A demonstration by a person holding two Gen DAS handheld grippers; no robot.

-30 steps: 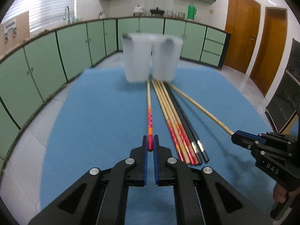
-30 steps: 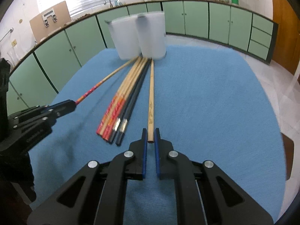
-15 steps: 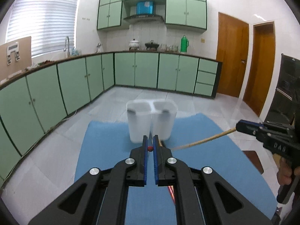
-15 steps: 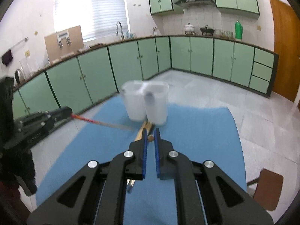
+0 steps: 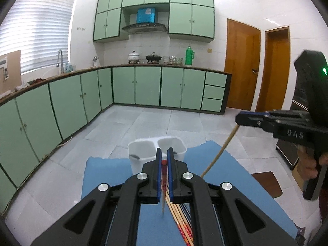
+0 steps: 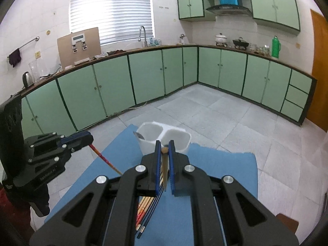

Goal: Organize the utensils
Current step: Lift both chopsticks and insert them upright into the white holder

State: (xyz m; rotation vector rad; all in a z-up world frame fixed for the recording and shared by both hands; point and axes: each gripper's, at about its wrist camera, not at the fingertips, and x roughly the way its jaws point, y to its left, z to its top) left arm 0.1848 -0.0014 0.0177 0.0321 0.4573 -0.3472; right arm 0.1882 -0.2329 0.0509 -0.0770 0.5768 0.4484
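My left gripper point(image 5: 164, 162) is shut on a red-patterned chopstick point(image 5: 163, 186) that hangs steeply down toward the blue mat point(image 5: 106, 176). My right gripper point(image 6: 164, 150) is shut on a plain wooden chopstick point(image 6: 164, 170), also hanging down. Both are raised above the mat, short of the white two-compartment holder point(image 5: 143, 149), which also shows in the right wrist view point(image 6: 180, 141). Several more chopsticks point(image 5: 182, 223) lie side by side on the mat below the grippers. The right gripper appears in the left wrist view point(image 5: 266, 119), the left gripper in the right wrist view point(image 6: 78, 139).
The mat covers a small table standing on a tiled kitchen floor point(image 5: 155, 123). Green cabinets point(image 5: 143, 88) line the far walls. A brown stool point(image 5: 266, 182) stands beside the table's right side. A dark object point(image 6: 139, 136) rests in the holder's left compartment.
Both grippers have lifted their chopsticks off the mat and tipped them from lying flat to hanging steeply downward. The views have risen from the tabletop to the room.
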